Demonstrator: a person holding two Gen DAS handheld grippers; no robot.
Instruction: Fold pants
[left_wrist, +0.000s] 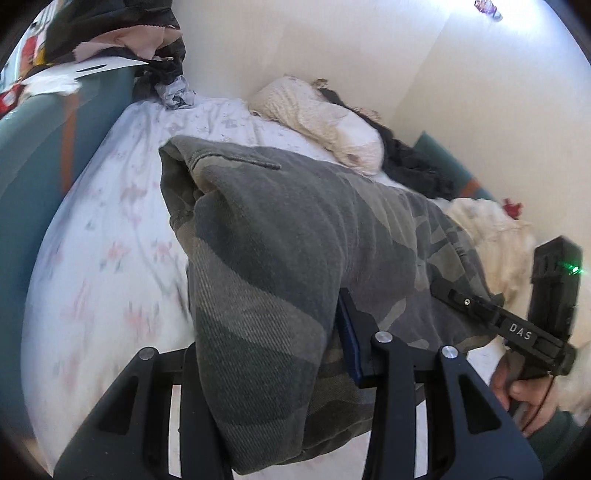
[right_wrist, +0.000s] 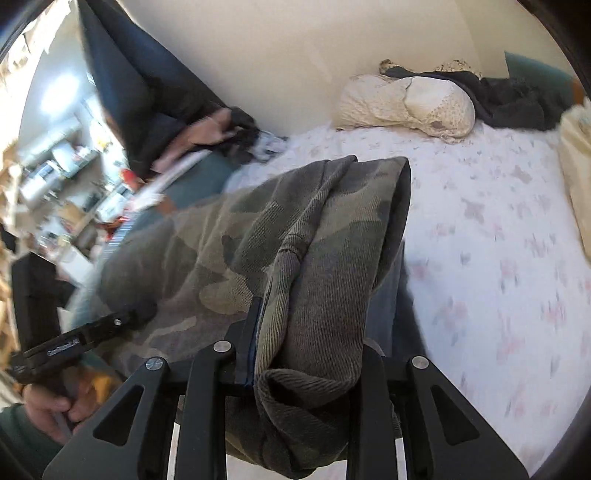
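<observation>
Camouflage pants (left_wrist: 280, 236) hang between both grippers above a bed with a white floral sheet (left_wrist: 103, 236). My left gripper (left_wrist: 269, 354) is shut on a thick bunch of the pants; the cloth drapes over and hides the left finger, and the blue pad of the right finger (left_wrist: 349, 332) shows. The other gripper (left_wrist: 517, 328) is at the right, gripping the far end. In the right wrist view my right gripper (right_wrist: 310, 354) is shut on a bundle of the pants (right_wrist: 295, 236). The left gripper (right_wrist: 74, 339) shows at the lower left on the same cloth above the sheet (right_wrist: 498, 258).
A cream pillow (left_wrist: 325, 114) and dark clothes (left_wrist: 417, 162) lie against the wall at the head of the bed. A cream blanket (left_wrist: 491, 229) is at the right. A teal bed frame (left_wrist: 33, 155) with piled clothes (left_wrist: 110, 33) stands at the left.
</observation>
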